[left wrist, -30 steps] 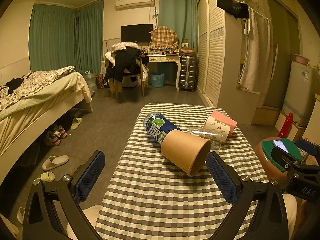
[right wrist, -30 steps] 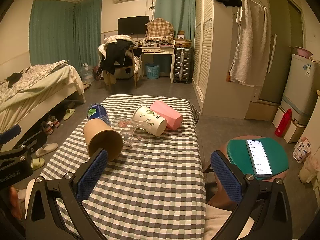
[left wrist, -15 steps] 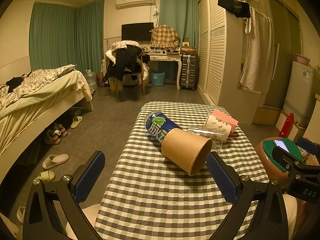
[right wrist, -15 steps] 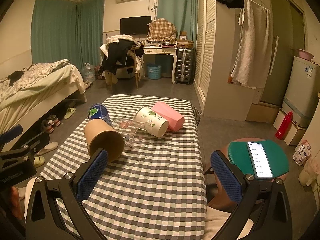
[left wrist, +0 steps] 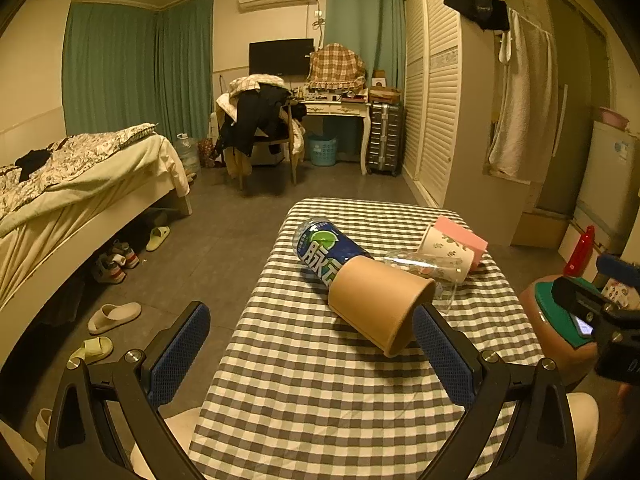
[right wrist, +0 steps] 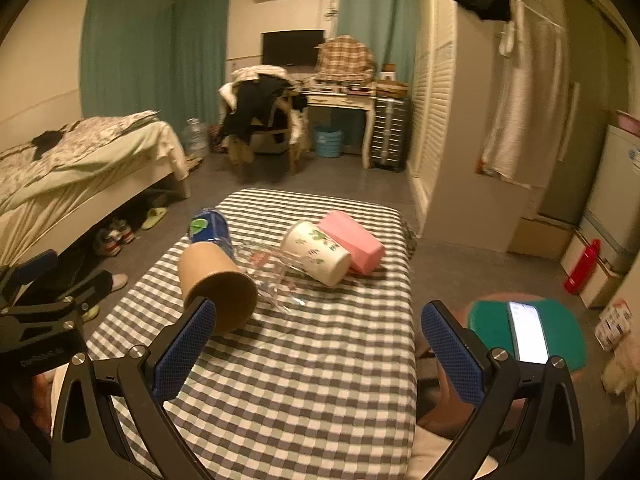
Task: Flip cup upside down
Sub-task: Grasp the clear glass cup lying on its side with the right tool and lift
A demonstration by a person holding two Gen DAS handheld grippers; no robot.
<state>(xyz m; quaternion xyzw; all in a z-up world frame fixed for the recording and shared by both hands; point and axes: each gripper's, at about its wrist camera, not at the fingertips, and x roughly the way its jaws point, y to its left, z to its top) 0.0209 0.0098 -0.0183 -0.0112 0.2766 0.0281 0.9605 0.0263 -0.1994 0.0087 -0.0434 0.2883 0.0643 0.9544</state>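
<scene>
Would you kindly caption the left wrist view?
Open left gripper faces a brown paper cup lying sideways on the checked table.

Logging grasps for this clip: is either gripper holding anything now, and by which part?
Nothing is held. The left gripper and right gripper are both open, short of the brown paper cup.

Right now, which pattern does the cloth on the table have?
The tablecloth has grey-and-white checks, clearest in the right wrist view.
</scene>
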